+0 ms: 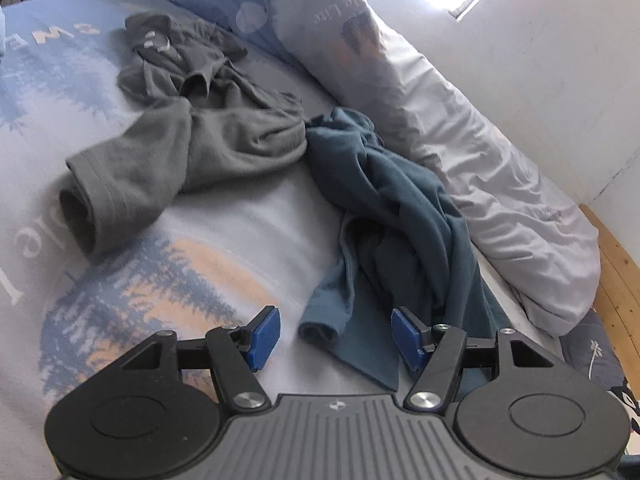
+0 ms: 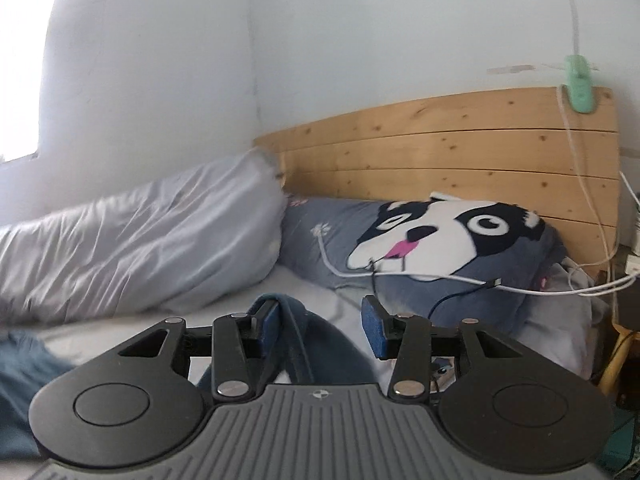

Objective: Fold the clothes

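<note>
Left wrist view — left gripper (image 1: 334,334) gapes over the teal shirt (image 1: 400,216), ready to pinch; right gripper (image 2: 322,328) apart too — cloth merely draped inside.

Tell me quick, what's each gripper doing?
Left gripper: open, holding nothing, over the blue shirt's sleeve.
Right gripper: open, blue shirt draped between its fingers, not pinched.

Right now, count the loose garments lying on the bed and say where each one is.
2. The crumpled grey T-shirt lies farther up the printed bedcover. The crumpled teal T-shirt lies nearer, beside the rolled pale duvet. More may be hidden outside the views.
</note>
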A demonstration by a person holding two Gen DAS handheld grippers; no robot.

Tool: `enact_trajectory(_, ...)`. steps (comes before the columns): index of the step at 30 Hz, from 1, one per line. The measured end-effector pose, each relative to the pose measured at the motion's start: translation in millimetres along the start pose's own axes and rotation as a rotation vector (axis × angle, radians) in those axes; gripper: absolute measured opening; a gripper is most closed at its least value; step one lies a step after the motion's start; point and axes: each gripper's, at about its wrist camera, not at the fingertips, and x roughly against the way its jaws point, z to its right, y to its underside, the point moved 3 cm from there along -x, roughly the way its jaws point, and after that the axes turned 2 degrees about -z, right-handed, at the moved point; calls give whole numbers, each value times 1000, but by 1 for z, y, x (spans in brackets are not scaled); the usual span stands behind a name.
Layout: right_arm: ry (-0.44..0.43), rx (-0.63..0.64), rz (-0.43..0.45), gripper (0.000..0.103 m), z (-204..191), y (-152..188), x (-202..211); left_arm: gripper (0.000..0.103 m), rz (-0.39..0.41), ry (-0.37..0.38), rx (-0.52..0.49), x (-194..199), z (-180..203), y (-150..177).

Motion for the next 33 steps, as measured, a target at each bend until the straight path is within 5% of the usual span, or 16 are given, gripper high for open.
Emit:
enact_trajectory(7,51,-121,-177,53,40,9,-21,59,-27,16,-7,-20,4,3)
enact_trajectory(11,78,-85,-143,53,42,13,-13,58,-27,10,-1,-24,3,2)
enact_trajectory(16,128,-25,-135,53,49,10,-6,26,-22,-40,-3,-28,0,1)
enact_trajectory(18,120,-44,-173,53,59,15,-10,5,-18,-35,21,-29,-4,0)
enact_trajectory(20,106,-52,-215,53,65,22,-11,5,-11,-17,58,-29,-8,-1)
enact_trajectory(26,14,-17,-262,53,61,35,-6,3,166,55,46,21,3,-14)
enact_trajectory(33,-223,71,-211,53,19,40,15,3,419,101,31,127,-1,-35)
